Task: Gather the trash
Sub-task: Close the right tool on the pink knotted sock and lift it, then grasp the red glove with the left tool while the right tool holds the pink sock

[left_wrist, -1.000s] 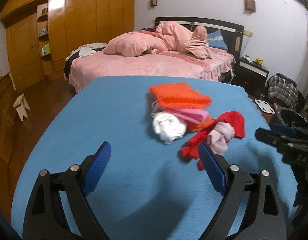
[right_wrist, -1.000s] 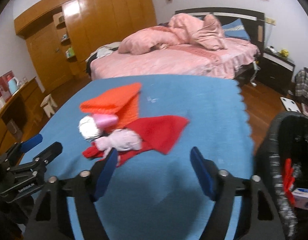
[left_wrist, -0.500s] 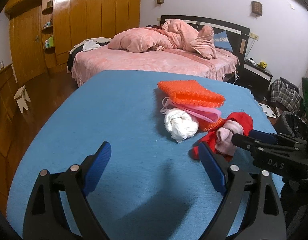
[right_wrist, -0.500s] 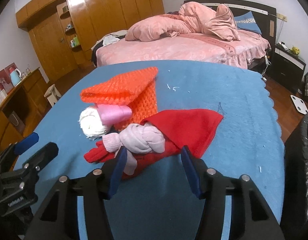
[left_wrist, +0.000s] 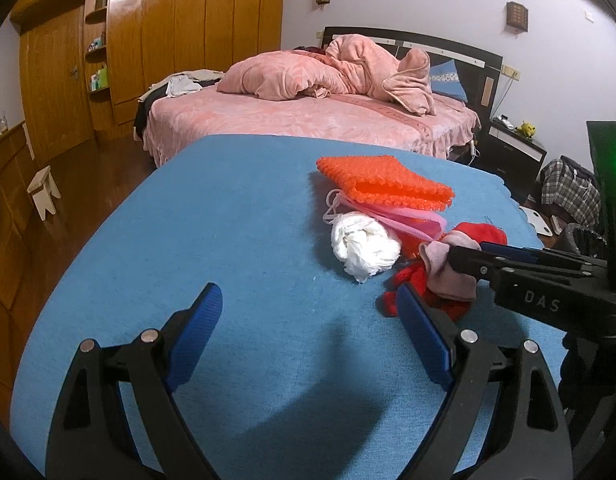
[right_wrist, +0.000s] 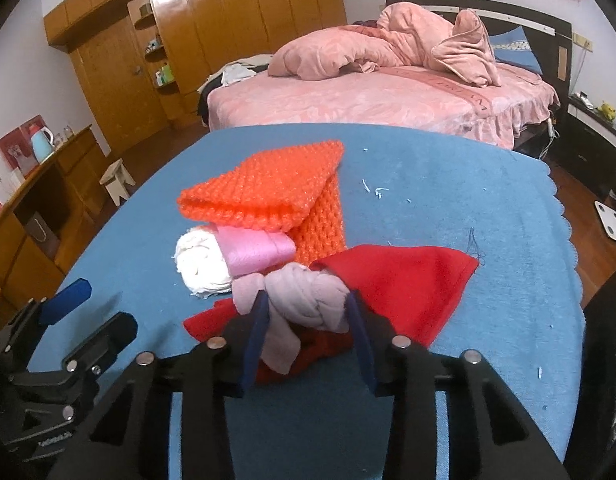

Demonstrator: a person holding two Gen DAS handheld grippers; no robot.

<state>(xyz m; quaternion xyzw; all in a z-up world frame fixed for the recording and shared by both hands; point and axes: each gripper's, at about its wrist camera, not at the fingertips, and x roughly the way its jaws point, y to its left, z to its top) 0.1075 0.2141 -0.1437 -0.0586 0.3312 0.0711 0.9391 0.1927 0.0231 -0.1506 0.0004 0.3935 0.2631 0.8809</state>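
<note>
A small heap lies on the blue table cover [right_wrist: 448, 208]: an orange knitted piece [right_wrist: 267, 192], a white wad [right_wrist: 199, 264], a pink roll [right_wrist: 255, 252], a red cloth [right_wrist: 404, 284] and, on top of it, a pale pink knotted cloth [right_wrist: 303, 288]. My right gripper [right_wrist: 308, 306] is closing, its pads touching both sides of the knot. In the left wrist view it [left_wrist: 454, 254] reaches in from the right over that cloth [left_wrist: 448, 280]. My left gripper [left_wrist: 308, 296] stands wide open and empty, short of the white wad [left_wrist: 364, 244].
A black-lined bin [right_wrist: 612, 320] stands off the table's right edge. Beyond the table are a pink bed [left_wrist: 308, 120], wooden wardrobes [left_wrist: 167, 40], a small white stool [left_wrist: 43, 192] and a dark nightstand [left_wrist: 516, 148]. Small scraps [right_wrist: 376, 190] dot the cover.
My right gripper moved forward onto the heap and narrowed its jaws around the pale pink knotted cloth. The left gripper stayed wide open, with the heap now slightly closer in its view.
</note>
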